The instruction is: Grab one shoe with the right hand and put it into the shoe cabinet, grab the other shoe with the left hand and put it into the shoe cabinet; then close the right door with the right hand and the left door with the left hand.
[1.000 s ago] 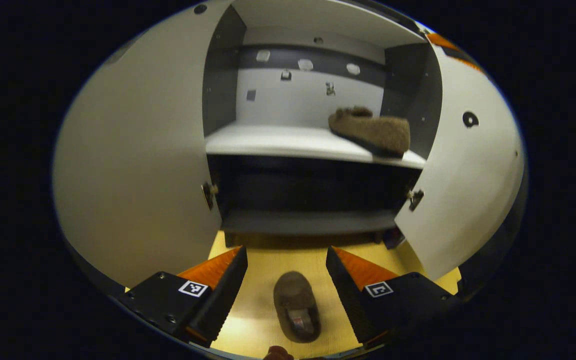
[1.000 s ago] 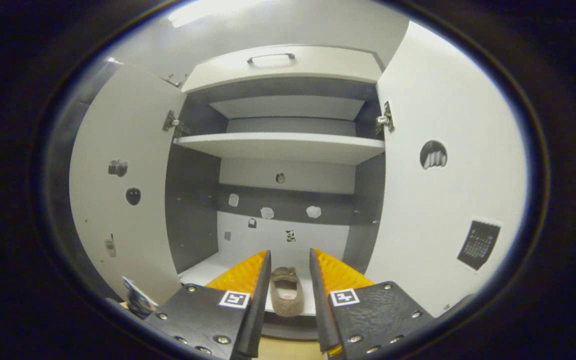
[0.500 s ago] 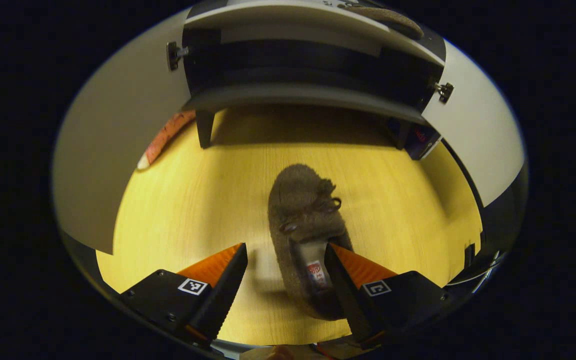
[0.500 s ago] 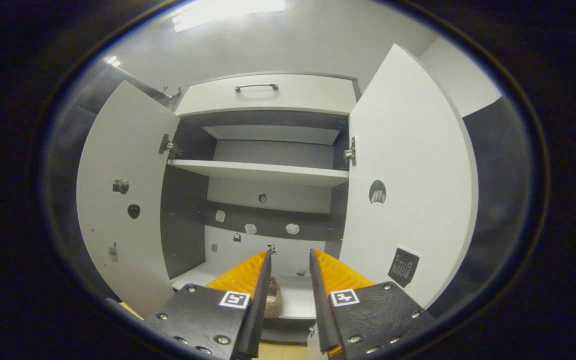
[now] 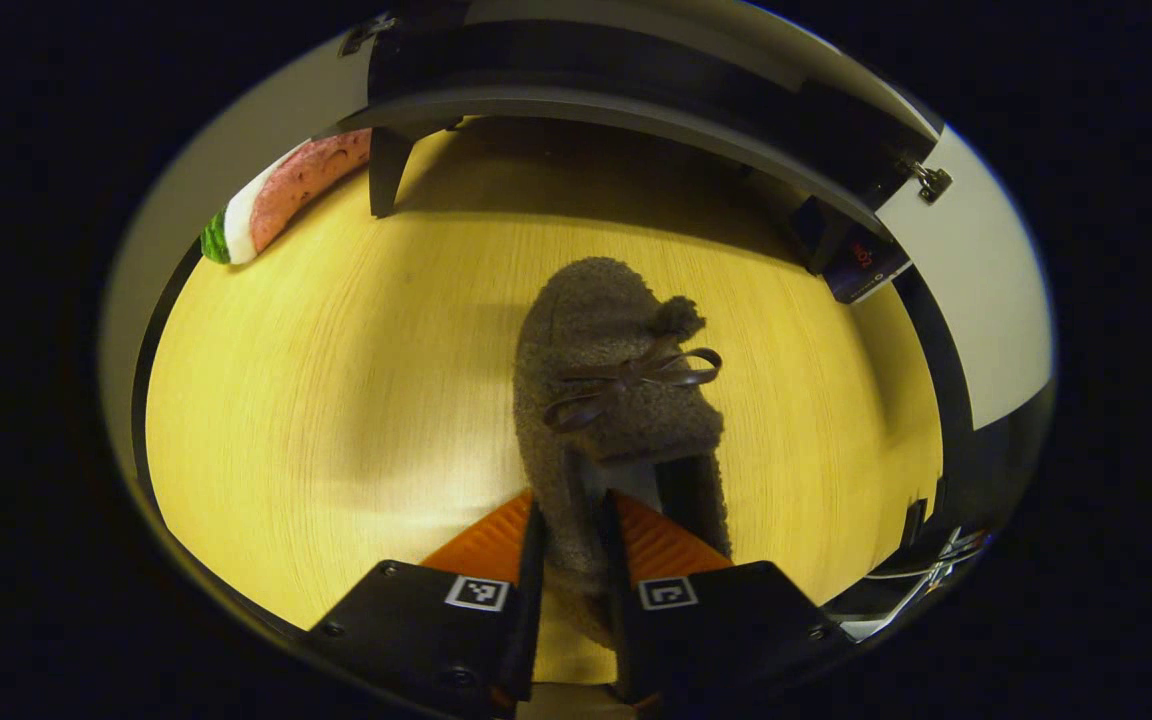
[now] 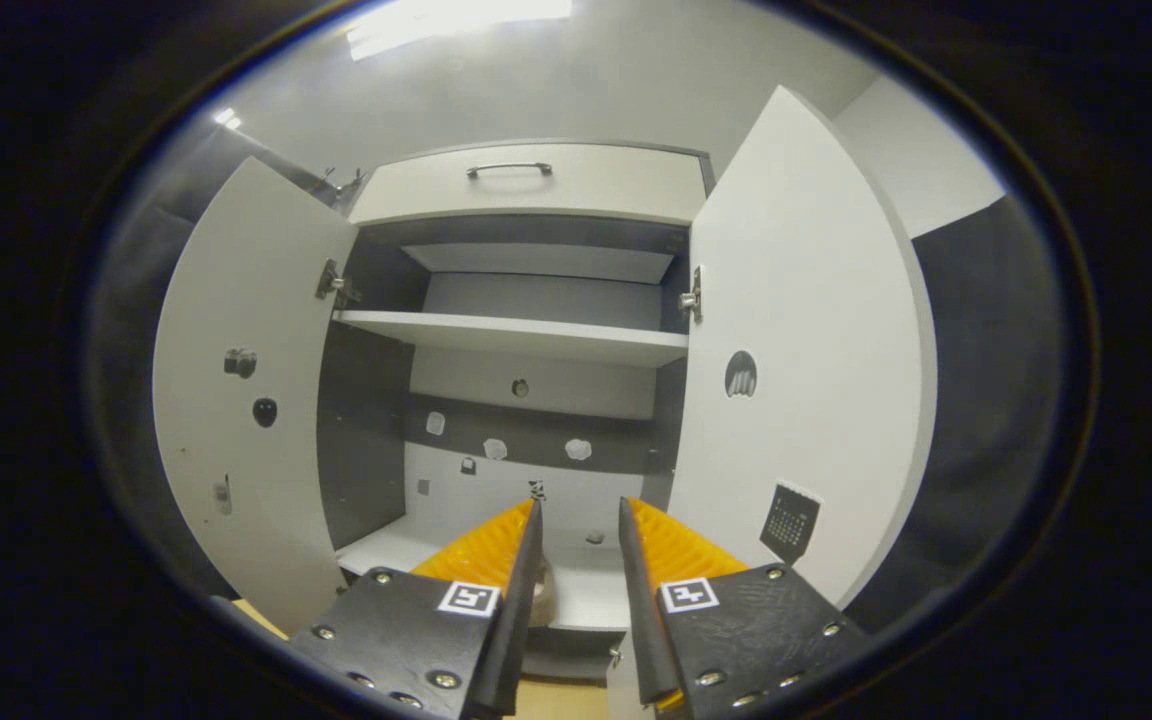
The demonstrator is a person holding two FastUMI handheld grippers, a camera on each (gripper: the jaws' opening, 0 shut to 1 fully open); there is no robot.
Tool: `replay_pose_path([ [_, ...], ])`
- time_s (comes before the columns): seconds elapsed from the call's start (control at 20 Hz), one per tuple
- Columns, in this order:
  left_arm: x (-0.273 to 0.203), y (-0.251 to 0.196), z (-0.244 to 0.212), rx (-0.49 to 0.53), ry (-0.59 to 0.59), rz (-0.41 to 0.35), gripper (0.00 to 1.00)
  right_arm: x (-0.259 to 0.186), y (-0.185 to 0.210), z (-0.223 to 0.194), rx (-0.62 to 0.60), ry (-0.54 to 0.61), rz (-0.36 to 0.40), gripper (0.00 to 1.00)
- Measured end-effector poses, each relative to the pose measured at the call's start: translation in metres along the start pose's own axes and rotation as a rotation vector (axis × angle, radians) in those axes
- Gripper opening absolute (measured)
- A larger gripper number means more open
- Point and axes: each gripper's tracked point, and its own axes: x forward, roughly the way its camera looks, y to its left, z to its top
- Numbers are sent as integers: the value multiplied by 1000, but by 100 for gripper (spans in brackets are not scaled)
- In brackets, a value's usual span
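Brown fuzzy slipper (image 5: 616, 390), bow on top, flat on yellow wood floor, toe toward shoe cabinet (image 6: 536, 330). Second slipper (image 6: 539, 605) on lower shelf, mostly hidden. Both white doors open.

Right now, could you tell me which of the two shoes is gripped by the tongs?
The brown fuzzy shoe on the yellow floor: the left tongs pinch its heel wall. The other shoe sits free on the cabinet shelf, beyond the right tongs.
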Motion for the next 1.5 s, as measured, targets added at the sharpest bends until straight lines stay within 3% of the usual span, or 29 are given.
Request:
replay_pose_path([
  [0.1,1,11,5,7,-1,41,3,1,-2,1,2,-2,1,44],
  [0.15,0,8,9,28,-1,47,1,1,-3,0,4,-2,2,44],
  [0.35,-27,6,35,92,-91,61,1,2,-9,0,23,-6,-1,44],
  [1.05,-228,-78,264,79,-631,-164,1,-8,-30,-4,97,-19,-17,44],
  [1.3,-242,-70,351,83,-726,-115,0,-11,-30,-4,115,-26,-13,44],
  [1.5,-213,-60,384,82,-686,-60,1,-12,-29,-6,108,-19,-6,44],
])
